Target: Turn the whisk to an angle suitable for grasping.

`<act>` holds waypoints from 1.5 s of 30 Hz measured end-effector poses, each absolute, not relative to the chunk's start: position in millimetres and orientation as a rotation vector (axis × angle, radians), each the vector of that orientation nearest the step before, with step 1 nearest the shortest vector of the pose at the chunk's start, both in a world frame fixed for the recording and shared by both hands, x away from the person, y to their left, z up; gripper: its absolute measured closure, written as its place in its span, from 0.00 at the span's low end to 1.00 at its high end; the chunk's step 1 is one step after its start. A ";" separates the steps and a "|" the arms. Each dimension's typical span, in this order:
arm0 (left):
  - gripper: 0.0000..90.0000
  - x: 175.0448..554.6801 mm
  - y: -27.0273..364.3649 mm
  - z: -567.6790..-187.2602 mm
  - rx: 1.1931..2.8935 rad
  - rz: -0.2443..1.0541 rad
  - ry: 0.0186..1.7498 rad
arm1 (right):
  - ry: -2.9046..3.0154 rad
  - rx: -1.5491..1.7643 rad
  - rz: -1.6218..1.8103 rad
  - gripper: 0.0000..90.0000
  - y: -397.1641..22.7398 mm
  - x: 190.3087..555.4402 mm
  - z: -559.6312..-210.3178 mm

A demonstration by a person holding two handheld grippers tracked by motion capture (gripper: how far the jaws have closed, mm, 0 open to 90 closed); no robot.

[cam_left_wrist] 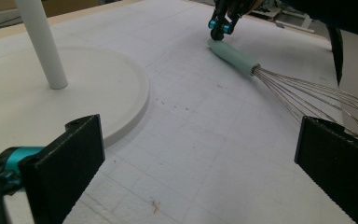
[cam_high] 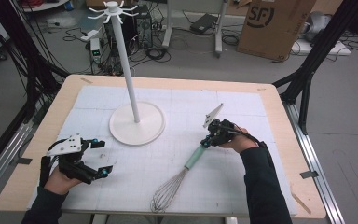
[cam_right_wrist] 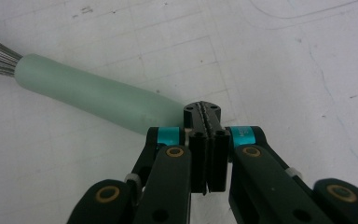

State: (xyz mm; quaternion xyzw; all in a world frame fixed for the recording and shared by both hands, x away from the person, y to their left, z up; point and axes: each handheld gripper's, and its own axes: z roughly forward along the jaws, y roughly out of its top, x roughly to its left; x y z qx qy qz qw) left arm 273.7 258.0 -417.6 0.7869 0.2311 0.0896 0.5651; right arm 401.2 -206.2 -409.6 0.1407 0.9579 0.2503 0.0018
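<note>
Mint-handled whisk (cam_high: 177, 179) lying diagonal, handle toward closed, empty right claw (cam_high: 207, 140), left claw (cam_high: 101, 157) wide open.

A laboratory or test room fitted out for recording handling work, seen from above. A light wooden worktop (cam_high: 279, 121) carries a white gridded mat (cam_high: 242, 172) and stands inside a frame of black metal struts (cam_high: 324, 42), with aluminium rails (cam_high: 319, 165) along its sides. Bundles of black cables (cam_high: 9, 51) hang at the left; further cables, a power strip (cam_high: 89, 34) and electronic boxes (cam_high: 140, 23) lie on the grey floor (cam_high: 354, 102) behind. A cardboard shipping box (cam_high: 272, 25) and the legs of a white equipment stand (cam_high: 193, 28) rest at the back.
</note>
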 end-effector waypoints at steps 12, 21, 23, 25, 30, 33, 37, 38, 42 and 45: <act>0.02 274.5 257.5 -418.3 1.854 0.206 0.544 | 2.974 0.406 0.831 1.00 -204.9 401.8 -401.4; 0.02 274.8 256.1 -419.5 1.860 0.200 0.549 | 2.986 0.436 0.811 1.00 -202.4 407.6 -408.5; 0.02 274.9 255.8 -419.8 1.864 0.200 0.548 | 2.994 0.435 0.797 1.00 -201.8 406.8 -409.1; 0.02 274.9 255.6 -420.0 1.869 0.200 0.545 | 2.998 0.436 0.800 1.00 -201.2 405.5 -408.8; 0.02 274.6 255.9 -419.7 1.866 0.200 0.545 | 3.016 0.411 0.786 1.00 -200.3 401.9 -408.9; 0.02 274.3 255.9 -419.6 1.869 0.198 0.540 | 3.023 0.396 0.779 1.00 -200.0 399.5 -409.0; 0.02 274.1 256.3 -419.3 1.867 0.198 0.542 | 3.018 0.381 0.799 1.00 -201.9 394.2 -404.7; 0.02 274.1 256.2 -419.5 1.867 0.199 0.542 | 3.015 0.366 0.795 1.00 -202.7 393.0 -403.8; 0.02 274.3 255.6 -420.0 1.873 0.197 0.541 | 3.028 0.346 0.791 1.00 -205.6 386.3 -400.1; 0.02 274.3 255.7 -420.0 1.872 0.196 0.542 | 3.033 0.328 0.778 1.00 -207.0 381.5 -398.2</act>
